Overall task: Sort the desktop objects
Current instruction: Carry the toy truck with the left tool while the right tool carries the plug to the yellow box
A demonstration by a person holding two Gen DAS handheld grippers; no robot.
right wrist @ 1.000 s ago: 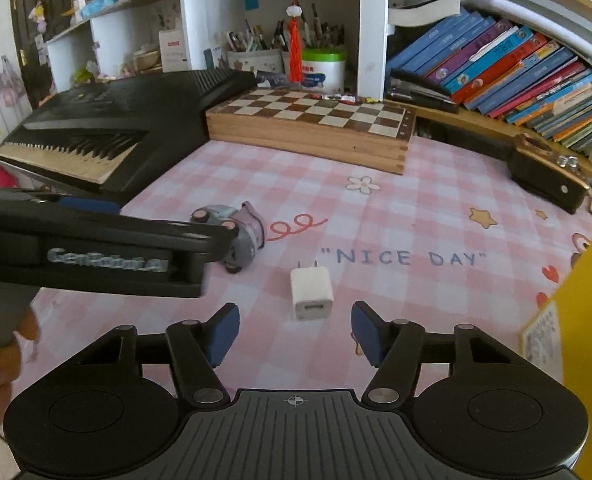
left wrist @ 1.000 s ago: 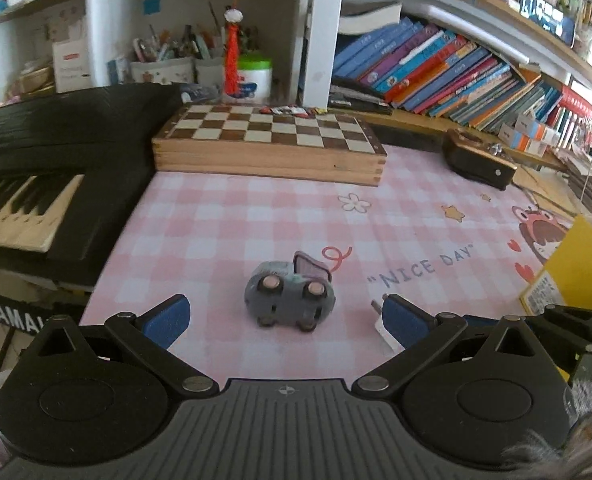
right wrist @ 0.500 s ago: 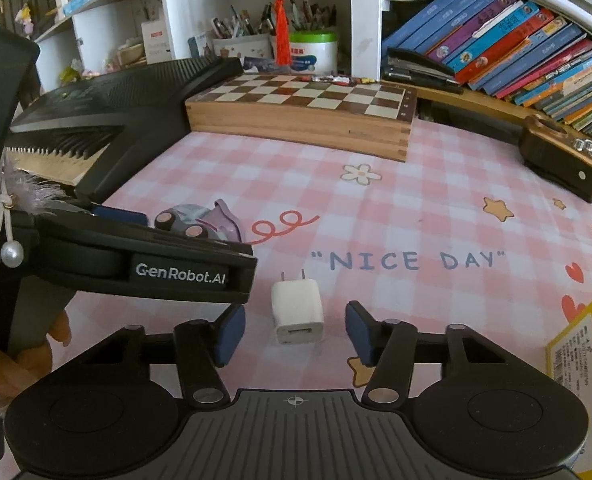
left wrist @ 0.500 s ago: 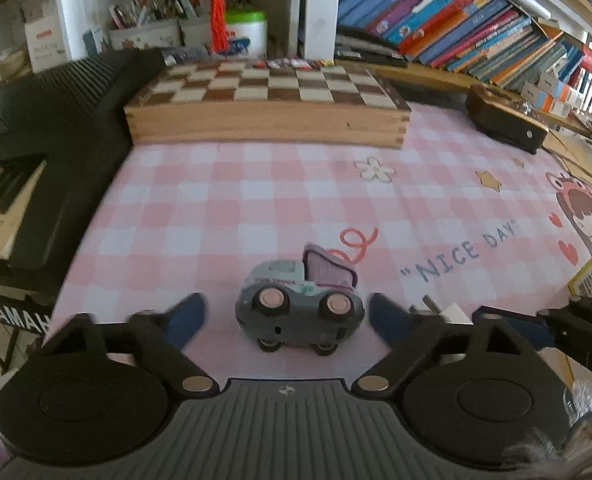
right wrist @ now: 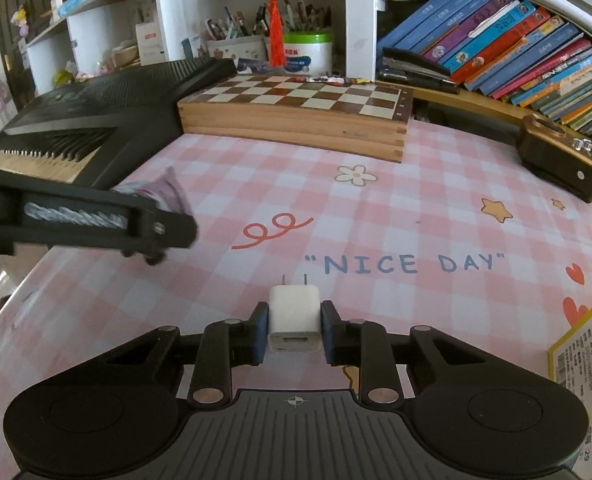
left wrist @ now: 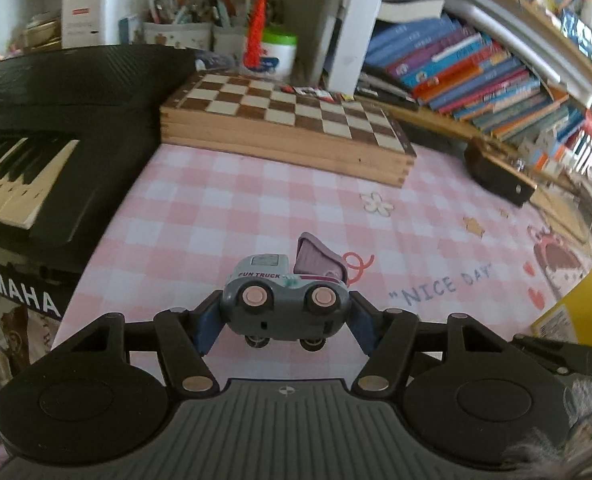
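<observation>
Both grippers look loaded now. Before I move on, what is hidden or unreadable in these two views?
- Left wrist view: the toy truck hides both pad contacts of the left gripper.
- Right wrist view: the left gripper's arm covers most of the truck; only its blurred purple bed shows.
- Right wrist view: the charger in the right gripper hides whether it is lifted.
- Both views: the yellow box is cut off by the right edge.

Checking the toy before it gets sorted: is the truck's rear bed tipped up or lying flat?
Tipped up. The toy truck, gripped by the left gripper, has its purple bed raised at an angle behind the cab.
</observation>
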